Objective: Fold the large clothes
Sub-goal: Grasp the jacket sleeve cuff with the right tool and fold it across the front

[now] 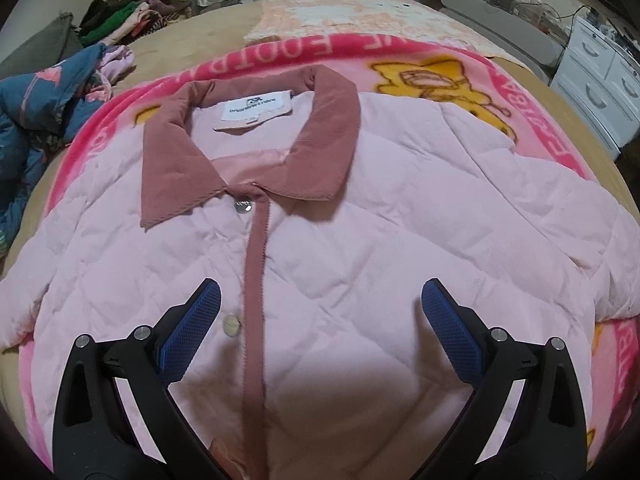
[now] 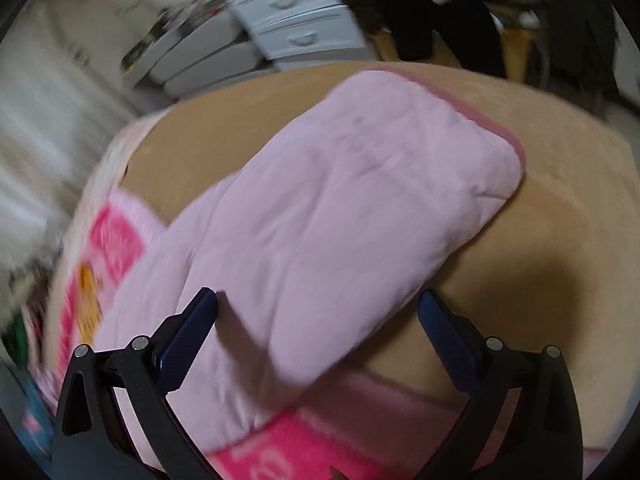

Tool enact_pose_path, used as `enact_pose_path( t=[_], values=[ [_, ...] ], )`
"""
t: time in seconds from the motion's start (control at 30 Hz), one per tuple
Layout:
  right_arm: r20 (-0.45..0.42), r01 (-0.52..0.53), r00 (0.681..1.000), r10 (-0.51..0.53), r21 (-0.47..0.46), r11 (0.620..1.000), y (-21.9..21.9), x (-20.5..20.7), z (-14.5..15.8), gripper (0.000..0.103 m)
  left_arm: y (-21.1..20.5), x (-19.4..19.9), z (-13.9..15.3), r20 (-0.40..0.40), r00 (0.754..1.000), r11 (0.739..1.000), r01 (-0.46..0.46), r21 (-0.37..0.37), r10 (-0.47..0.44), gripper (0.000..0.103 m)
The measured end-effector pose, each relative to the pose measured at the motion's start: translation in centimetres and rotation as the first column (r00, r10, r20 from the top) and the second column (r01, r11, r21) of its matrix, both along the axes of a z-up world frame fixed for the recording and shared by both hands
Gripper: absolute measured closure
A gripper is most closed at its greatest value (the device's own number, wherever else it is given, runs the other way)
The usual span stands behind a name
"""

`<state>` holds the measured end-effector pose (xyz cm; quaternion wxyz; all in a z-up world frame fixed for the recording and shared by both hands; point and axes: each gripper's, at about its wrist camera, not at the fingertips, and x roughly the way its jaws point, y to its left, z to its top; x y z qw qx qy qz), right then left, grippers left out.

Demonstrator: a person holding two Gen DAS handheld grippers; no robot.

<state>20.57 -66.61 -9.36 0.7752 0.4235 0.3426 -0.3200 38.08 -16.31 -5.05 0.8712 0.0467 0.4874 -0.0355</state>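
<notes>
I hold my left gripper (image 1: 320,300) over a big pink jacket (image 1: 360,208). Its 2 blue fingers (image 1: 192,328) are spread wide apart and grab nothing. The jacket lies flat and fills the middle of the left view. Its dark pink collar (image 1: 324,136) is near the top, with a white label (image 1: 254,110) inside it. A dark pink strip (image 1: 256,280) runs down the front, with 1 shiny snap button (image 1: 244,205) at the collar and 1 more (image 1: 231,323) just beside my left finger. The jacket rests on a bright pink blanket (image 1: 560,152) with a yellow cartoon on it. The blanket lies on a tan bed (image 1: 192,44). A heap of clothes (image 1: 120,20) sits in the upper left.

The right view is blurry. My right gripper (image 2: 318,300) is spread wide too and grabs nothing. A puffy pink sleeve (image 2: 340,200) stretches from the bottom left toward the upper right, over the tan bed. White drawers (image 2: 288,20) show at the top.
</notes>
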Motion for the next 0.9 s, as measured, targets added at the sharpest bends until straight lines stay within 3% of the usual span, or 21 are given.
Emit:
enact_pose_path(
  t=[0.07, 0.1, 0.23, 0.27, 0.33, 0.43, 0.67, 0.9],
  values=[
    [0.022, 0.039, 0.999, -0.040, 0.032, 0.999, -1.3, -0.4, -0.6, 0.008, 0.5, 0.1, 0.2, 0.001, 1.000, 1.000, 0.000, 0.003, 0.000, 0.009],
    [0.042, 0.065, 0.997, -0.067, 0.063, 0.996, -2.0, -0.7, -1.1, 0.019, 0.8, 0.2, 0.4, 0.003, 1.000, 1.000, 0.000, 0.005, 0.000, 0.009],
    [0.136, 0.142, 0.977, -0.166, 0.168, 0.975, -4.0, -2.1, -2.2, 0.040, 1.8, 0.2, 1.2, 0.016, 1.000, 1.000, 0.000, -0.011, 0.000, 0.009],
    [0.147, 0.145, 0.974, -0.170, 0.172, 0.974, -4.1, -2.1, -2.2, 0.044, 2.0, 0.1, 1.3, 0.021, 1.000, 1.000, -0.002, -0.015, 0.002, 0.009],
    [0.191, 0.123, 0.969, -0.155, 0.166, 0.978, -3.9, -2.1, -1.5, 0.065, 2.5, -0.2, 1.7, 0.024, 1.000, 1.000, -0.007, -0.016, 0.007, 0.009],
    [0.221, 0.078, 0.969, -0.106, 0.129, 0.989, -3.7, -1.7, -0.1, 0.078, 3.1, -0.4, 2.5, 0.038, 0.999, 1.000, -0.008, -0.017, 0.009, 0.009],
    [0.283, -0.009, 0.959, 0.000, 0.029, 1.000, -1.6, -1.1, 5.1, 0.085, 4.1, -1.3, 5.0, 0.077, 0.997, 1.000, 0.005, -0.024, -0.003, 0.009],
    [0.321, -0.134, 0.928, 0.191, -0.190, 0.973, 4.1, 0.4, 13.0, 0.086, 6.0, -2.3, 7.6, 0.113, 0.994, 1.000, 0.002, -0.020, 0.000, 0.009]
  ],
)
